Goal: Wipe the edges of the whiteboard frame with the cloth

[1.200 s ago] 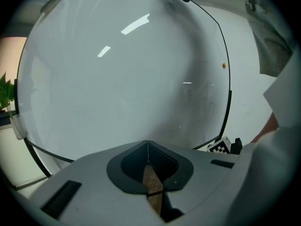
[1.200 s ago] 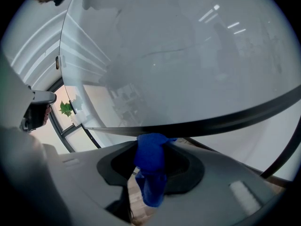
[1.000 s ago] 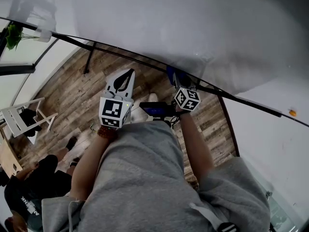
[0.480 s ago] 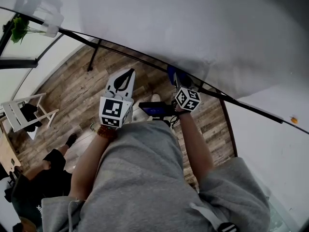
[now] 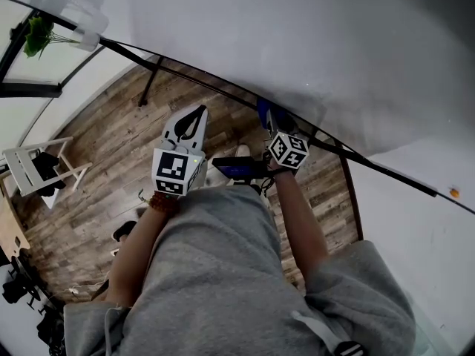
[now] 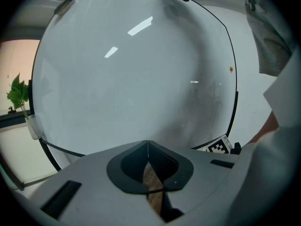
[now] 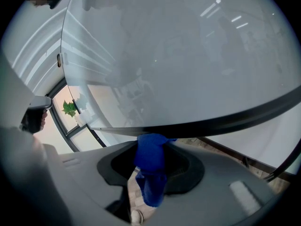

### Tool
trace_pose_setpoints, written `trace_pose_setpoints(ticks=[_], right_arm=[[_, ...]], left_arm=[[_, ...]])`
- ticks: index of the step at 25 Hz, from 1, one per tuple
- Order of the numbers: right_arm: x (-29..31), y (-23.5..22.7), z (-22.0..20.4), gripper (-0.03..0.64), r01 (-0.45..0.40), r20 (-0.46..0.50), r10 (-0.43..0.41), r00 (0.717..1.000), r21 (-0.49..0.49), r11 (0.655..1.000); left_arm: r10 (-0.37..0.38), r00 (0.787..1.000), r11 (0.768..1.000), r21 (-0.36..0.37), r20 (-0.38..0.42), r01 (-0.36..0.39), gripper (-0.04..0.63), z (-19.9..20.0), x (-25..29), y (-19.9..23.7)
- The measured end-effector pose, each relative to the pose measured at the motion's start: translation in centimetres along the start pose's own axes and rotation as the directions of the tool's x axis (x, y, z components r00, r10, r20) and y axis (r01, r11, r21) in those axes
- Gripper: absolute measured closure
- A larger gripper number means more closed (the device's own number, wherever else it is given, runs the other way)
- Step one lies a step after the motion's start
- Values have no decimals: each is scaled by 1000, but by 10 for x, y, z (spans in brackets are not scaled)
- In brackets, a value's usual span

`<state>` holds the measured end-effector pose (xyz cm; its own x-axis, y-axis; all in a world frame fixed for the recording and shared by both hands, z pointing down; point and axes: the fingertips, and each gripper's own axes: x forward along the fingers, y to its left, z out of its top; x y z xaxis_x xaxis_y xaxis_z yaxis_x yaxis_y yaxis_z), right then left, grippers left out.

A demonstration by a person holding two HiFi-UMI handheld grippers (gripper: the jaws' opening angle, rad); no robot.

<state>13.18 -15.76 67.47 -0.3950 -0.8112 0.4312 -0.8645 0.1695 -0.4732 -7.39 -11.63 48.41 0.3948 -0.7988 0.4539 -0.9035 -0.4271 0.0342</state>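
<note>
Wood floor [image 5: 96,150] lay under the whiteboard [image 5: 297,35]. Right gripper [image 7: 151,142] was clamped on the cloth [image 7: 150,182], which seemingly touched the frame [image 7: 221,120] at its lower edge. Left gripper [image 6: 147,144] was closed and empty. Risk: drag along the frame could pull the cloth free.

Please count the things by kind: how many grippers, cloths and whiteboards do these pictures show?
Grippers: 2, the left gripper and the right gripper
Cloths: 1, the blue cloth
Whiteboards: 1, the whiteboard
Total: 4
</note>
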Motion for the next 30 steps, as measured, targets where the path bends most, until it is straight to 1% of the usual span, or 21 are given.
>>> trace_pose_setpoints(ticks=[5, 11, 13, 16, 19, 23, 27, 30], right_arm=[[6, 9, -1, 459, 3, 5, -3, 1000, 2, 1000], [15, 24, -5, 459, 12, 11, -12, 1000, -17, 1000], [19, 29, -6, 459, 19, 15, -18, 1000, -26, 999], [23, 31, -5, 459, 64, 27, -63, 998, -35, 997], [22, 32, -9, 459, 118, 35, -116, 993, -30, 993], [27, 35, -7, 459, 174, 50, -172, 984, -55, 983], [41, 46, -10, 459, 219, 68, -216, 974, -42, 975], [45, 52, -10, 459, 248, 90, -246, 965, -13, 969]], left_arm=[[-7, 1000, 1000, -3, -2, 7, 584, 0, -4, 10], [-47, 999, 999, 12, -5, 47, 584, -5, -6, 19], [-71, 997, 997, 17, -1, 71, 584, -6, -7, 23], [-133, 991, 991, 33, 1, 133, 584, -5, -1, 34], [-176, 984, 984, 32, 4, 175, 584, -1, -2, 48], [-244, 970, 968, 53, -11, 244, 584, -5, -5, 59], [-277, 961, 959, 66, -8, 276, 584, -6, -12, 80], [-299, 954, 950, 94, 2, 297, 584, 0, -12, 92]])
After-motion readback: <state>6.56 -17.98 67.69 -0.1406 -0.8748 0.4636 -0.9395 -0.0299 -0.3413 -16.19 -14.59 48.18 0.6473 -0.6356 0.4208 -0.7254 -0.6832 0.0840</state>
